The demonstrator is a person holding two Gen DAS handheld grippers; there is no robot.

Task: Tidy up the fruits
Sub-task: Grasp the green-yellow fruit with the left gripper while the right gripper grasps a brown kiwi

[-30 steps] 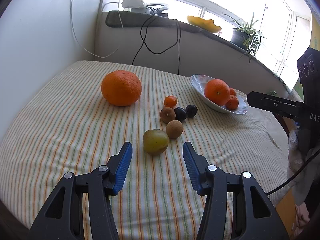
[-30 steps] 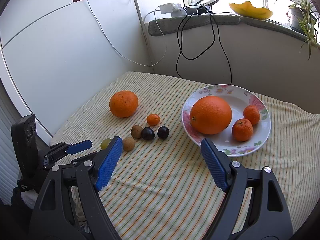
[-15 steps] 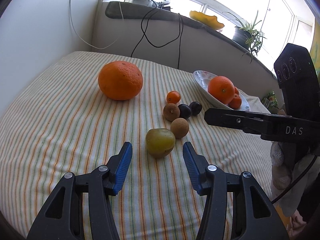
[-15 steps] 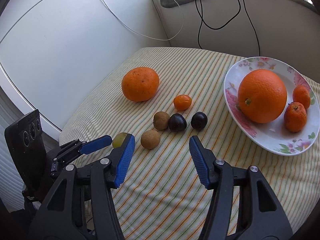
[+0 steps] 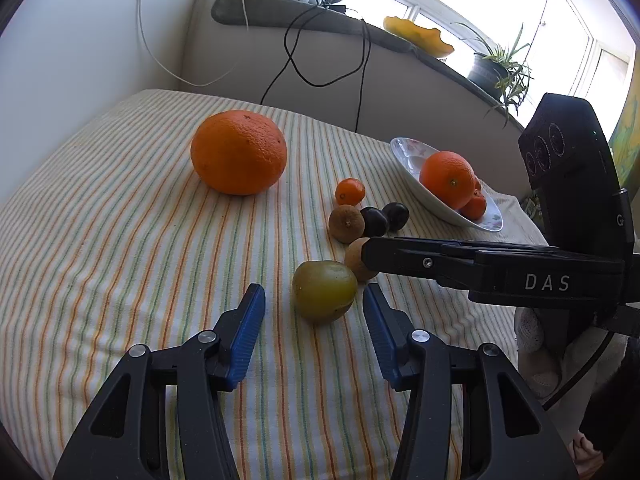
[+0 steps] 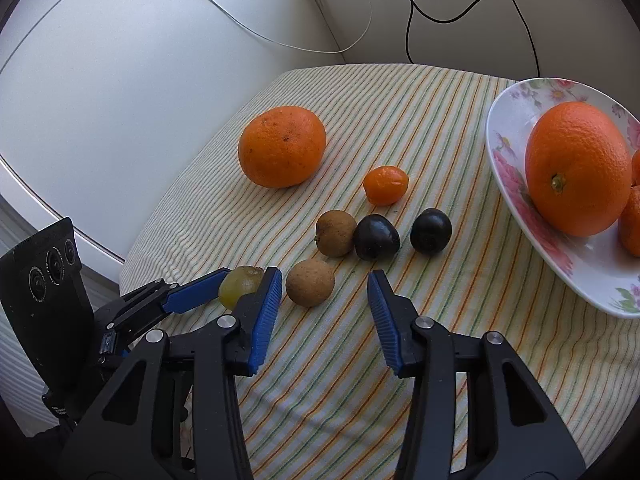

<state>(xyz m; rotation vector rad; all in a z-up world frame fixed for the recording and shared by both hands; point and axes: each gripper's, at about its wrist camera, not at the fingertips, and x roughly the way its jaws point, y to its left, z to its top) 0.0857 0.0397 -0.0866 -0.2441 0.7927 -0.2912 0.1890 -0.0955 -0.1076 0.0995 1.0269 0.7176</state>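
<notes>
Left hand-held gripper (image 5: 314,308) spread wide, low centre of the left wrist view, blue pads either side of the green-yellow fruit (image 5: 324,290) but not touching it, nothing gripped. Fruit sits on the striped cloth (image 5: 120,240) over the counter, just ahead of the pads.

Right hand-held gripper (image 6: 322,300) also spread, lower centre of the right wrist view, holding nothing. Pale brown round fruit (image 6: 310,282) lies on the cloth just beyond its pads, closer to the left pad, not touched. In the left wrist view the right hand-held gripper comes in from the right edge as a black bar marked DAS, its tip overlapping that brown fruit (image 5: 356,258).

Other loose fruit on the cloth, right wrist view: big orange (image 6: 282,146) upper centre-left; small orange fruit (image 6: 386,184) to its right; below that a row of darker brown fruit (image 6: 336,233), dark plum (image 6: 376,237) touching it, second dark plum (image 6: 431,230) slightly apart.

Floral plate (image 6: 516,176) at right edge holds a large orange (image 6: 578,168) and smaller orange fruit (image 6: 632,220), cut off by the frame. In the left wrist view the plate (image 5: 408,156) is mid-right, behind the loose group.

White and black cables (image 6: 408,4) hang down the wall at the top. Window ledge with a potted plant (image 5: 496,68) in upper right of the left wrist view.
</notes>
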